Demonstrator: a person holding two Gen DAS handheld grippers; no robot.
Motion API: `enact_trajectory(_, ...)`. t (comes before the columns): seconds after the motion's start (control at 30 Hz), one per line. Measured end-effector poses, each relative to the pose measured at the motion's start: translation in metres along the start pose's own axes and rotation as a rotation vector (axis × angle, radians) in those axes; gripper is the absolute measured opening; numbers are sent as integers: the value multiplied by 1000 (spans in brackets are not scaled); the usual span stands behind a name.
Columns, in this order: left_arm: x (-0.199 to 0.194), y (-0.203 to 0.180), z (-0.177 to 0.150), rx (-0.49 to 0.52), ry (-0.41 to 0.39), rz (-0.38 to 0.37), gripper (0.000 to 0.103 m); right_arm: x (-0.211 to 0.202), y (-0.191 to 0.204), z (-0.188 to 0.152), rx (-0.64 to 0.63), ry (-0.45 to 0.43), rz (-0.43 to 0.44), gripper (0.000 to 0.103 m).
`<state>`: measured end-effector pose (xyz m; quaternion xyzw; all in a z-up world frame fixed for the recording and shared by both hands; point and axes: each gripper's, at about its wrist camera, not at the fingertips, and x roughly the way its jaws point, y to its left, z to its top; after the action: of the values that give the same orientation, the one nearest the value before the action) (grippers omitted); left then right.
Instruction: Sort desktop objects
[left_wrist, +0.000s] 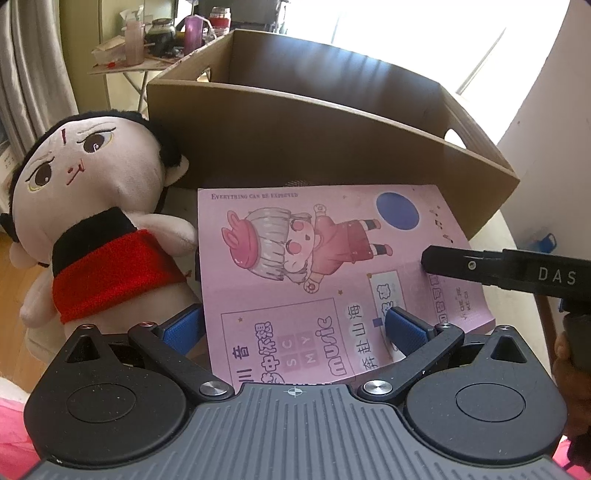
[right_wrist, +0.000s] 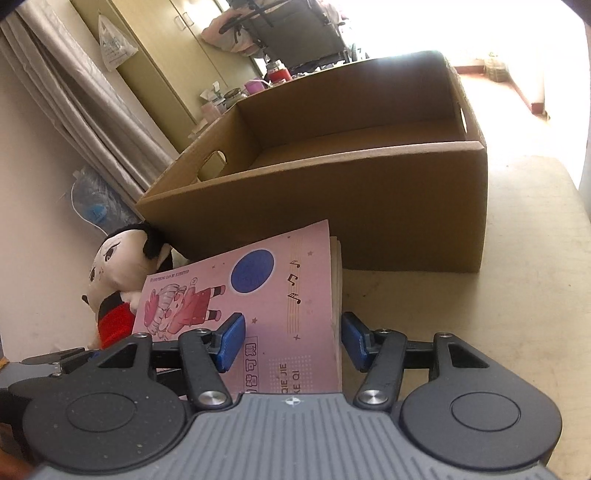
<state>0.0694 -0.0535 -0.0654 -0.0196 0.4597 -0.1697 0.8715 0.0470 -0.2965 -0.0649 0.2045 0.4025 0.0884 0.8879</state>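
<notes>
While the cardboard box (right_wrist: 332, 177) in the upper middle of both views shows only bare walls and floor where its inside can be seen, the sorting looks barely begun. A pink music book (left_wrist: 332, 266) lies on the counter (right_wrist: 517, 258) just in front of the box, and a plush doll (left_wrist: 88, 221) leans at the left of the frame beside it, touching the book's edge.

Seen from the right wrist, the right tool (right_wrist: 291, 341) stands about half wide, straddling the book's near corner: one blue pad lies over the cover and the other sits just off the page edge with a gap, so no grip is made yet. At the bottom of the left wrist view, the left tool (left_wrist: 295, 328) stands wide open over the book's lower edge, holding nothing.

Both book and doll remain outside the box; lifting them in is still to do.
</notes>
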Motion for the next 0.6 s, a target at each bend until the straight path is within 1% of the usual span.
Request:
enact_trajectory(0.13,2,4,3,-18,10,-10,103,1,1,1,-3,1,-7,60)
enact_trajectory(0.6,7,1,7,-31,18,-26,103,5,8,-1,-9,7,-23,61)
